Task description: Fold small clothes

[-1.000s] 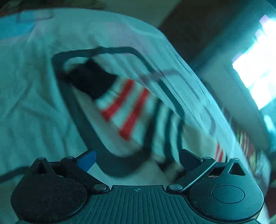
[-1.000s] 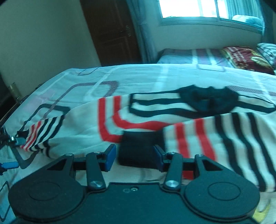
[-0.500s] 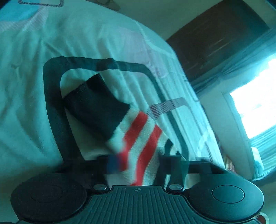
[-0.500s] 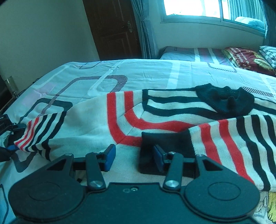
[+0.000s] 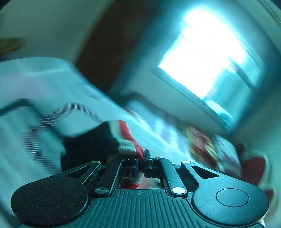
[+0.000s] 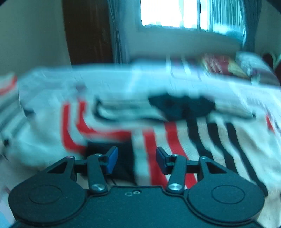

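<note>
A small cream sweater [image 6: 202,140] with red and black stripes and a black collar [image 6: 180,107] lies spread on the bed. My left gripper [image 5: 140,160] is shut on the sweater's left sleeve [image 5: 126,140], near its black cuff [image 5: 87,147], and holds it lifted off the bed. My right gripper [image 6: 135,157] is open just above the other sleeve, which lies folded across the body with its black cuff [image 6: 123,154] between the fingers. Both views are motion-blurred.
The bed sheet [image 6: 123,79] is pale with dark rounded-rectangle lines. Patterned pillows [image 6: 228,64] lie at the far right of the bed. A dark door [image 6: 87,31] and a bright window [image 6: 175,14] are behind.
My left gripper has closed on the left sleeve and lifted it, swinging up toward the room. My right gripper has stayed open and shifted slightly over the folded sleeve's cuff.
</note>
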